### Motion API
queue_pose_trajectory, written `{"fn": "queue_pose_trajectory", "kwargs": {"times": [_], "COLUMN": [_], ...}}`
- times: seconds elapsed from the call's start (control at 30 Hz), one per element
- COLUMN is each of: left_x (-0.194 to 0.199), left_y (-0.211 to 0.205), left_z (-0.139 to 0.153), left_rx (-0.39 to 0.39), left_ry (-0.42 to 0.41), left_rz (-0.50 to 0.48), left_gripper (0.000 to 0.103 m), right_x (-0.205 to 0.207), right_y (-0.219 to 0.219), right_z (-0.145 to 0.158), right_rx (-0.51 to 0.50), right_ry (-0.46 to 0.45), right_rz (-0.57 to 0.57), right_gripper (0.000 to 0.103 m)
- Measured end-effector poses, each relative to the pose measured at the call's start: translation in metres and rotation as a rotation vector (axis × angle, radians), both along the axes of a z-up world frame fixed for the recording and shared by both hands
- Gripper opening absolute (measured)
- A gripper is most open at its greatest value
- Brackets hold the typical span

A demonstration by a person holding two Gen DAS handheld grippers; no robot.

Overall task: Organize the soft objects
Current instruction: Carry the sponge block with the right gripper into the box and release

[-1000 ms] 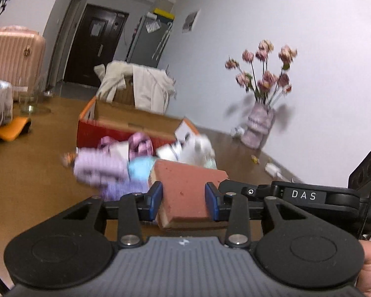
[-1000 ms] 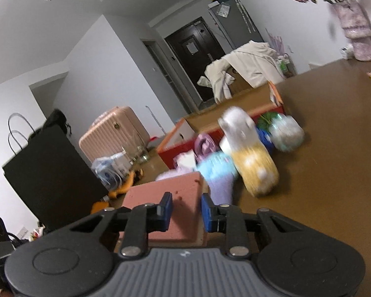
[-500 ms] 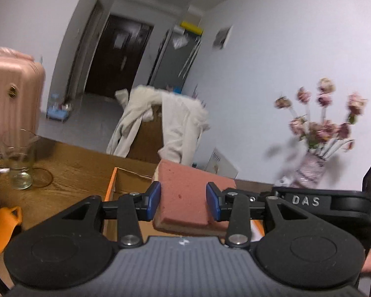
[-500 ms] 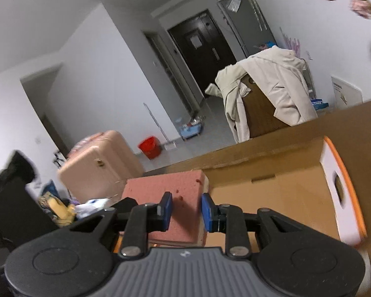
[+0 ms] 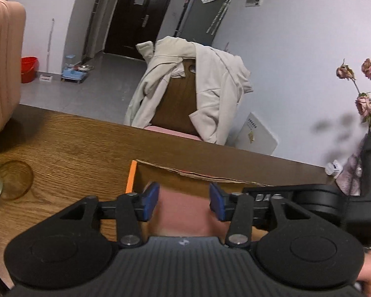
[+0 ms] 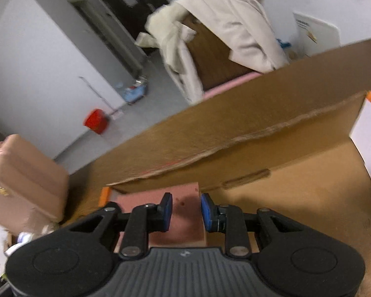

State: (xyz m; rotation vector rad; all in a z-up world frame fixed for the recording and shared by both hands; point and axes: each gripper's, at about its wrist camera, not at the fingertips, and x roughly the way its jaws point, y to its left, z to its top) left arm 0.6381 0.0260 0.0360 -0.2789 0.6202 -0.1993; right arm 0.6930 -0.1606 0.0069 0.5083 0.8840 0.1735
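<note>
The pink sponge block (image 6: 183, 212) hangs over the open cardboard box (image 6: 296, 198) on the desk (image 5: 61, 143), at its orange-edged corner. The left gripper (image 5: 184, 201) is opening its fingers, pads coming off the block; the right gripper (image 6: 183, 211) keeps narrow fingers clamped on it. Best release low and flat, inside the wall, right hand letting go last.

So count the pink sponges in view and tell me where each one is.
1. A single pink sponge sits between both grippers over the cardboard box: the right gripper pinches it, the left gripper is opening around it. Others may be hidden.
</note>
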Motion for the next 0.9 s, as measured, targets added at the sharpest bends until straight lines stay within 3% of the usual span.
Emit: {"fn": "queue_pose_trajectory", "kwargs": {"times": [0.07, 0.23, 0.43, 0.5, 0.7, 0.9], "left_x": [-0.003, -0.018, -0.062, -0.082, -0.142, -0.217], "left_y": [0.002, 0.002, 0.013, 0.014, 0.017, 0.01], "left_z": [0.001, 0.013, 0.056, 0.072, 0.117, 0.13], "left_rx": [0.0, 0.061, 0.083, 0.099, 0.123, 0.163], "left_ry": [-0.016, -0.044, -0.122, -0.152, -0.233, -0.272], "left_rz": [0.0, -0.006, 0.001, -0.002, -0.004, 0.009], "left_gripper": [0.06, 0.061, 0.067, 0.069, 0.076, 0.08], "right_x": [-0.005, -0.022, -0.063, -0.08, -0.147, -0.24], "right_y": [0.001, -0.001, -0.019, -0.029, -0.062, -0.08], "right_z": [0.0, 0.021, 0.076, 0.096, 0.154, 0.185], "right_rx": [-0.01, -0.001, -0.01, -0.026, -0.055, -0.12], "right_ry": [0.0, -0.034, -0.112, -0.141, -0.251, -0.399], "right_rz": [-0.004, 0.012, 0.033, 0.042, 0.067, 0.145], "right_gripper": [0.027, 0.031, 0.047, 0.047, 0.048, 0.056]}}
